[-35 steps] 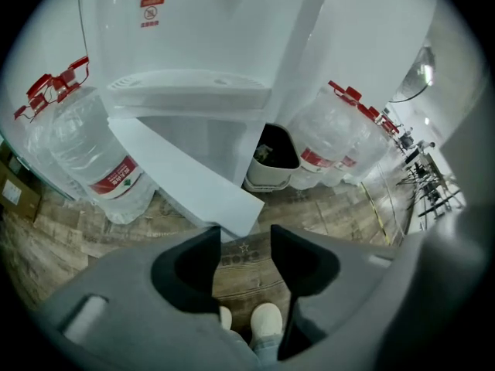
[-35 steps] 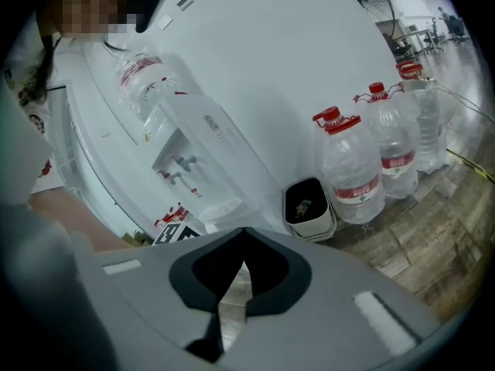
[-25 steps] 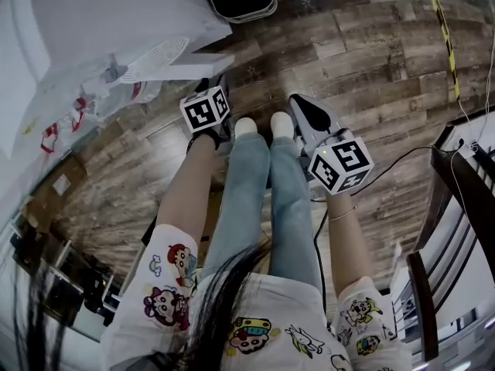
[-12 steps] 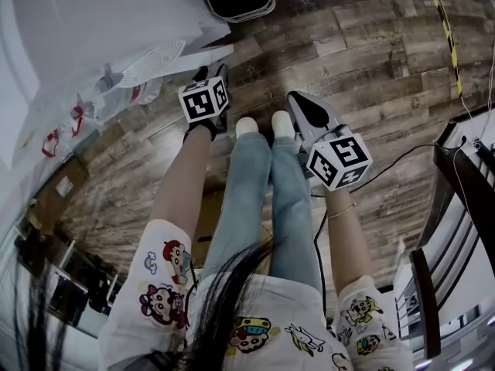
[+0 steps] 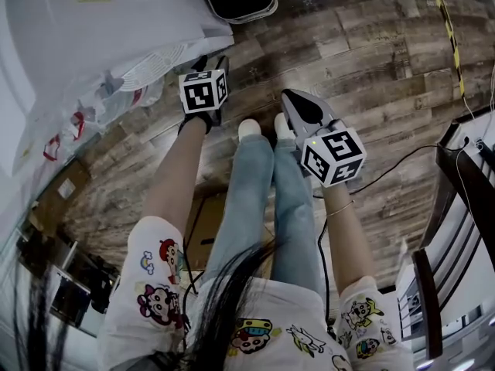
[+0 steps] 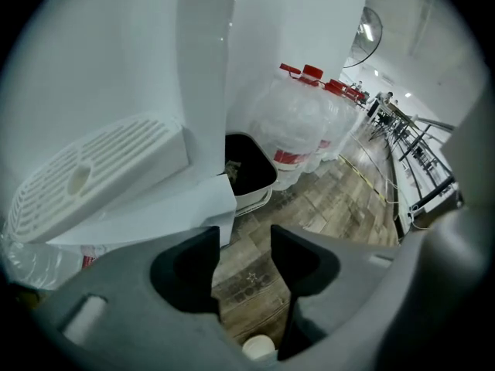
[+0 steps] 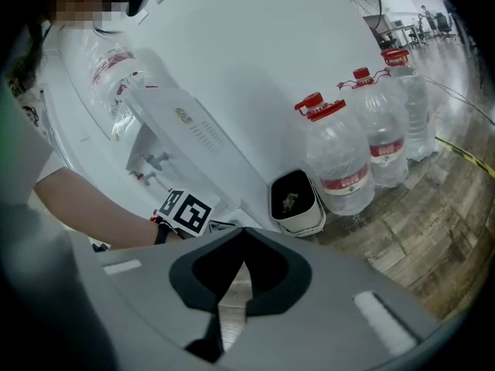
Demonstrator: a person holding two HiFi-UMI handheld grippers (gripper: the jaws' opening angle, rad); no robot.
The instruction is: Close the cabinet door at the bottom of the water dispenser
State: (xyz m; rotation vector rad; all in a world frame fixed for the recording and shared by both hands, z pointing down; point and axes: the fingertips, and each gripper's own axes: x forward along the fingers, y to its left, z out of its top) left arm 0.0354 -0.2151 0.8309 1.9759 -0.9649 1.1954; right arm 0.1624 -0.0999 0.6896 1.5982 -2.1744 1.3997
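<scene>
Closure is not yet made: the cabinet door [image 6: 166, 221], which I take to be the white panel jutting out under the drip tray [image 6: 85, 178] of the water dispenser [image 5: 93, 22], stands swung out over the wooden floor [image 5: 371, 76]. Its free corner lies just beside the left gripper [image 6: 244, 236]. That gripper's 2 jaws are released and apart, with only floor between them; they grasp nothing. The right gripper [image 7: 244, 235] is clenched on nothing and hangs apart from the door, near the person's shoes [image 5: 247, 127]. Judged step: bring the left gripper onto the door's outer face and push. Recommended practice: make contact with the flat of 1 jaw near the free edge, far from the hinge. Push steadily along the swing, keep the jaws from straddling the edge, and follow through until the panel sits flush. The bin [image 7: 296, 199] and bottles [image 7: 340, 165] appear to stand clear of the swing.
</scene>
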